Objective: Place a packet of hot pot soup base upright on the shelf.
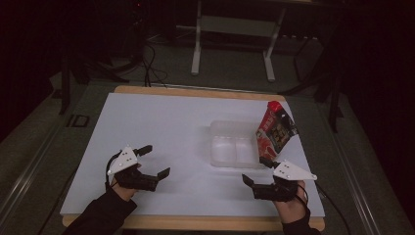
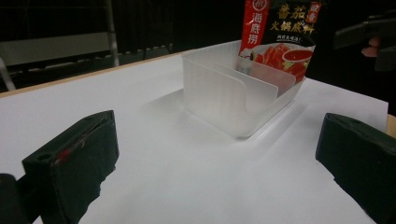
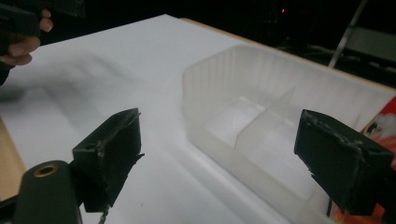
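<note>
A large white sheet (image 1: 161, 142) covers the wooden table (image 1: 195, 92). On its right half sits a translucent white plastic box (image 1: 234, 144) with one divider wall inside, so it has two compartments, and both look empty. It seems light and rather stiff, with thin ribbed walls that can slide on the smooth sheet; a hold on the rim of a long wall would probably be safest.

A red and black printed foil pouch with a red cap (image 1: 275, 128) leans against the right end of the box, tilted. I judge it soft and slippery, so the flat upper edge near the cap is the better place to pinch it.

The left gripper (image 1: 154, 160) hovers near the front left, jaws spread wide and empty. The right gripper (image 1: 256, 170) is just in front of the box, also spread wide and holding nothing.
</note>
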The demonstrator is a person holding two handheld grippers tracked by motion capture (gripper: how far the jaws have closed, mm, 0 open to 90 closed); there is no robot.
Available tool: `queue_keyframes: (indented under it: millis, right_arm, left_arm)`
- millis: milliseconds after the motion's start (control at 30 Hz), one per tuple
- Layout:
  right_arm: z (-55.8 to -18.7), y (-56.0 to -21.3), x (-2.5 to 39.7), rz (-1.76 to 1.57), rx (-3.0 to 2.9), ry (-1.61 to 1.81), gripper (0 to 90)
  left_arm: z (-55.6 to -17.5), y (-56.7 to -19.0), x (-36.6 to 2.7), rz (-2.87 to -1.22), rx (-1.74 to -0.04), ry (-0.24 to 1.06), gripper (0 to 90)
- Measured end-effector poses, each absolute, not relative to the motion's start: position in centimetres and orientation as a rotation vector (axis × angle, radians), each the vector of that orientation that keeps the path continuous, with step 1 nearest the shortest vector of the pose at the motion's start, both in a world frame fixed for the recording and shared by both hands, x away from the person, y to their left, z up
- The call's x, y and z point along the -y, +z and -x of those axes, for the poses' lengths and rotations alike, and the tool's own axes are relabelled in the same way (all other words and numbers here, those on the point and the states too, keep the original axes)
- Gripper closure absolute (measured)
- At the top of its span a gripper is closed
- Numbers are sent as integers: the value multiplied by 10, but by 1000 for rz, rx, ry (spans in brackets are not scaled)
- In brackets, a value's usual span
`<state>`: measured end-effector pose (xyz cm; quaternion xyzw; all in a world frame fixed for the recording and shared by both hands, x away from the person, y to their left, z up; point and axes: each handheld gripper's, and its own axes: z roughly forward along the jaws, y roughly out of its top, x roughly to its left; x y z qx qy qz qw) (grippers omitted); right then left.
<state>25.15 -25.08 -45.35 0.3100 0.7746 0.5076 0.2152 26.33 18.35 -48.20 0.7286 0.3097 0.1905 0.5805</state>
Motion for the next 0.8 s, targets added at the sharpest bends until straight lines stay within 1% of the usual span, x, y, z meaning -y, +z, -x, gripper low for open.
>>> queue_keyframes:
  millis: [800]
  right_arm:
    - [-243,-471,280,-989,-2154,1296,145]
  left_arm:
    - [-264,-486,-183,-1710,-722,431,0]
